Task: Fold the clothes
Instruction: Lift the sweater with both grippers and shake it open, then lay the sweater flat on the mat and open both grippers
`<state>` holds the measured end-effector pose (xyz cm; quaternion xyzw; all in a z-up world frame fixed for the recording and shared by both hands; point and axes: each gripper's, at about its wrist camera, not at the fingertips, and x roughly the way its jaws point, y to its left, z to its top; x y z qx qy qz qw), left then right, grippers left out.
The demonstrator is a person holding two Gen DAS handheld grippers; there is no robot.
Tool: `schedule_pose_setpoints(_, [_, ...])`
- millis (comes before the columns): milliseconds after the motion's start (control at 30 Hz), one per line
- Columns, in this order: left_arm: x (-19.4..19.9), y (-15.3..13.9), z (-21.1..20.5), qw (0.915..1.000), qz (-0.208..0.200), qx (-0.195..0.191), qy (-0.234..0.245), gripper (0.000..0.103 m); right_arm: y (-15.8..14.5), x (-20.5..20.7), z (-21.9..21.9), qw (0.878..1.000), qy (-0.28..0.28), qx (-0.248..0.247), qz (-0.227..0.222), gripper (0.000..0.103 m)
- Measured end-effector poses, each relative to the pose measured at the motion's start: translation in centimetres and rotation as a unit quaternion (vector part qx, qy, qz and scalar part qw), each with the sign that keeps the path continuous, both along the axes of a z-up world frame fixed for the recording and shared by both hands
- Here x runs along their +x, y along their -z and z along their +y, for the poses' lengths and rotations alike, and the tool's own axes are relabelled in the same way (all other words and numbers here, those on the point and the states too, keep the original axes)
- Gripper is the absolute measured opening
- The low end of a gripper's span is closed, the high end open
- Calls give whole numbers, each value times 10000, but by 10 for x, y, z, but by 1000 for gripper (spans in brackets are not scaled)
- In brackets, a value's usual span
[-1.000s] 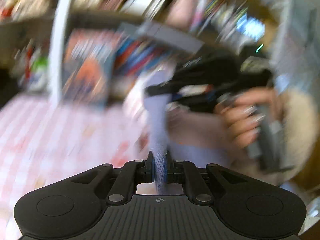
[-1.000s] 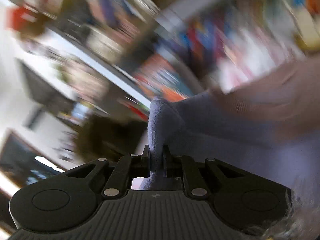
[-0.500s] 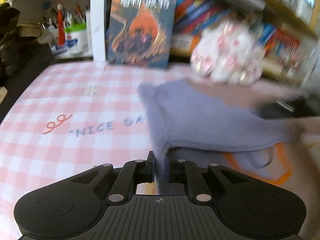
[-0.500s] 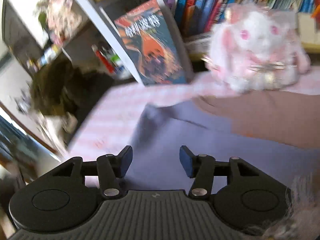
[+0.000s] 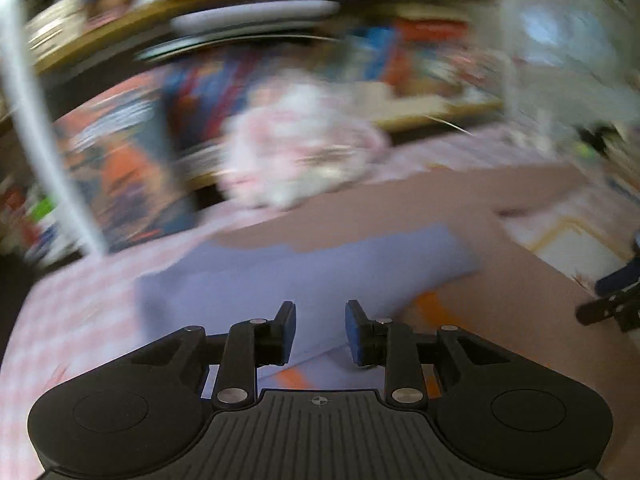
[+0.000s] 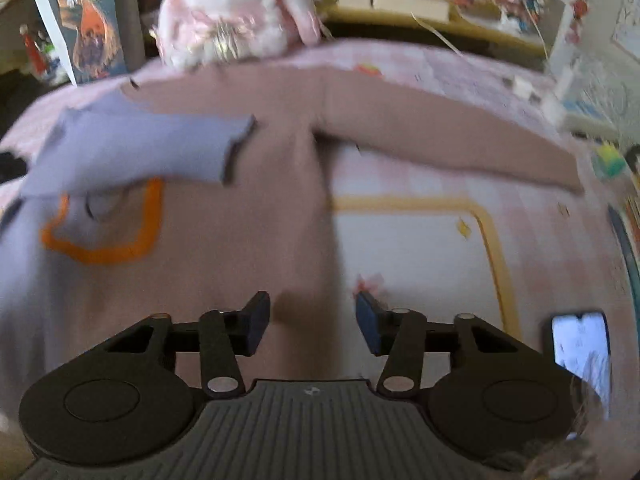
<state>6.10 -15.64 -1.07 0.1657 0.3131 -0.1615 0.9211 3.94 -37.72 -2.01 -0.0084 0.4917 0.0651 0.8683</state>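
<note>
I find the sweater (image 6: 280, 168) flat on the table (image 6: 420, 264), its lilac sleeve (image 6: 136, 152) folded across the chest, so both my left gripper (image 5: 320, 326) and right gripper (image 6: 312, 320) hang spread and empty, leaving the far sleeve (image 6: 440, 136) to fold.

A pink-and-white checked tablecloth (image 6: 460, 68) covers the table; behind it, a wooden bookshelf (image 6: 420, 20) crammed with colourful books (a fluffy pink-and-white plush rabbit (image 6: 232, 12) in front); soft daylight.
</note>
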Motion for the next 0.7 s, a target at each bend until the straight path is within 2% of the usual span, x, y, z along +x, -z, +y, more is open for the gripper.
schedule_pose_setpoints(33, [3, 5, -14, 9998, 26, 108, 156, 28, 2, -5, -2, 9999, -116, 33, 19, 37])
schedule_pose_setpoints(100, [9, 13, -38, 9986, 75, 272, 440, 28, 2, -15, -4, 9989, -417, 211, -7, 15])
schedule_pose_setpoints(167, [14, 20, -60, 9967, 105, 434, 685, 29, 2, -22, -4, 9967, -713, 379, 95, 11])
schedule_pose_setpoints(267, [11, 31, -90, 9915, 148, 748, 1057, 33, 1, -36, -8, 9935, -966, 559, 215, 10])
schedule_pose_setpoints(400, [-5, 36, -117, 9840, 61, 1061, 1432, 36, 0, -44, -14, 9933, -940, 671, 87, 10])
schedule_pose_setpoints(433, [-5, 38, -123, 9834, 8, 1191, 1367, 40, 0, -45, -14, 9936, -933, 636, 31, 11])
schedule_pose_setpoints(500, [-2, 44, -134, 9825, -42, 1441, 1180, 40, -2, -49, -13, 9941, -946, 516, -86, 11])
schedule_pose_setpoints(633, [-2, 52, -142, 9812, -292, 1588, 1056, 39, -3, -54, -15, 9940, -991, 444, -147, 11])
schedule_pose_setpoints(700, [-1, 54, -143, 9792, -402, 1655, 1103, 28, -2, -55, -15, 9939, -1001, 447, -154, 11])
